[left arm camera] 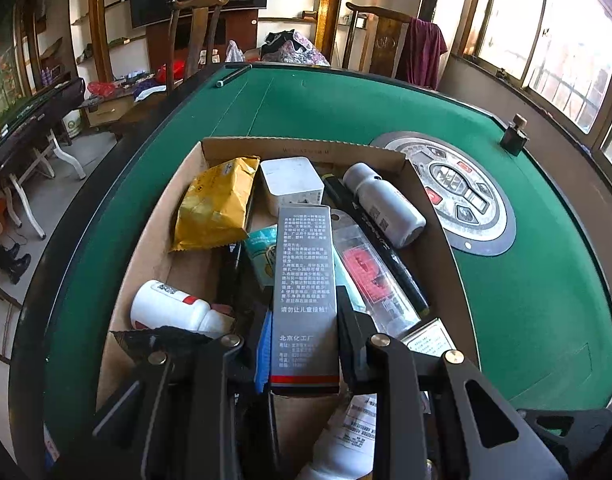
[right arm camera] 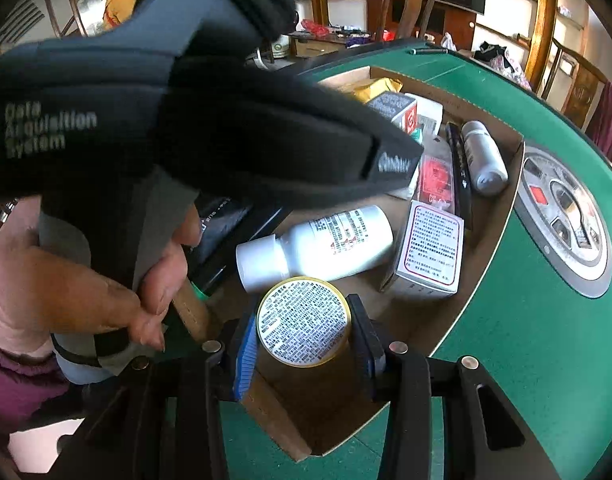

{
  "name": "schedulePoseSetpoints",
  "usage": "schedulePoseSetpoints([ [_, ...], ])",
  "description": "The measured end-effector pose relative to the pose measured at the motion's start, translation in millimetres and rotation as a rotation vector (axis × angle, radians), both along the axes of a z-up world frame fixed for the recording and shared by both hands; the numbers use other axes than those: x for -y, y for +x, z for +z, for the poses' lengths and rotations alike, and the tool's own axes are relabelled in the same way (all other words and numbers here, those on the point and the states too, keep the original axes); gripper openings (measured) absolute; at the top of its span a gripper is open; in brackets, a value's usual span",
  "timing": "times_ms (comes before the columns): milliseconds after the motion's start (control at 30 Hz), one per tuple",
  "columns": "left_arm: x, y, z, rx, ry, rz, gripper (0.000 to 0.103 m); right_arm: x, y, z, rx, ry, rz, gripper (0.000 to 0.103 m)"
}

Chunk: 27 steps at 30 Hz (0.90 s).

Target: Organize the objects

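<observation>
1. L claw (left arm camera: 304,344): I have it clenched on a tall grey carton (left arm camera: 306,276), one pad each side of its lower end. Carton stands upright betw. the fingers, printed face toward the cam, over the cardboard tray (left arm camera: 302,147).

2. Ahead of L claw, inside the tray: yellow pouch (left arm camera: 216,204) front-left, white tub (left arm camera: 292,184) straight ahead, white spray bottle (left arm camera: 384,204) front-right. Black marker (left arm camera: 380,248) and a clear blister pack (left arm camera: 372,276) lie just right of the carton. White bottle w/ red patch (left arm camera: 174,308) lies left of the claw.

3. R claw (right arm camera: 304,344): I have it grasping a round tin (right arm camera: 304,322), gold-rimmed label end toward the cam, pads touching both sides. Tin sits over the tray's near corner.

4. Ahead of R claw: white bottle (right arm camera: 318,246) on its side just beyond the tin; white box w/ red border (right arm camera: 430,252) front-right, beside that bottle.

5. Left of R claw: hand (right arm camera: 106,276) on the other tool's grip.

6. Tray rests on the green table (left arm camera: 506,300).
</observation>
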<state>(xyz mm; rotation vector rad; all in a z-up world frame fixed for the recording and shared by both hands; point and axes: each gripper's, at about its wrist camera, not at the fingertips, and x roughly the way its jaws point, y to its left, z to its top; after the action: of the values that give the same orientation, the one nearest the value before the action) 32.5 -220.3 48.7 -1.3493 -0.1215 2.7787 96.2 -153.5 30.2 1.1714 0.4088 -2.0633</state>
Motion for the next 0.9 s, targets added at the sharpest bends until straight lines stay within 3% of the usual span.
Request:
schedulePoseSetpoints([
  [167, -4.7, 5.6, -3.0, 0.008, -0.031, -0.002, 0.026, -5.5, 7.3, 6.6, -0.055, 0.009, 0.006, 0.056],
  [333, -3.5, 11.6, -3.5, 0.013, -0.021, 0.007, 0.026, -20.4, 21.6, 26.3, -0.162, -0.02, -0.004, 0.082],
  [467, -2.1, 17.1, -1.3, 0.003, -0.012, 0.021, 0.027, -31.8, 24.3, 38.0, -0.214, -0.025, -0.032, 0.084],
  [567, -2.3, 22.3, 2.4, -0.01, -0.013, 0.032, 0.033, -39.3, 7.8, 46.1, -0.216, -0.04, -0.067, 0.086],
  [667, -2.7, 31.0, 9.7, -0.045, -0.029, 0.052, 0.048, -49.3, 6.8, 52.6, -0.207, -0.061, -0.111, 0.087],
  [733, -2.0, 37.5, 16.1, -0.076, -0.037, 0.064, 0.065, -60.7, 1.2, 53.6, -0.193, -0.08, -0.139, 0.087],
  [767, -2.5, 43.8, 22.2, -0.11, -0.05, 0.078, 0.069, -64.1, 0.9, 55.3, -0.192, -0.086, -0.152, 0.087],
  [833, -2.2, 55.1, 34.5, -0.181, -0.075, 0.109, 0.09, -71.7, -1.8, 58.9, -0.198, -0.096, -0.185, 0.087],
  [900, -0.9, 66.5, 45.4, -0.247, -0.077, 0.136, 0.099, -79.5, 0.5, 63.1, -0.203, -0.108, -0.211, 0.087],
])
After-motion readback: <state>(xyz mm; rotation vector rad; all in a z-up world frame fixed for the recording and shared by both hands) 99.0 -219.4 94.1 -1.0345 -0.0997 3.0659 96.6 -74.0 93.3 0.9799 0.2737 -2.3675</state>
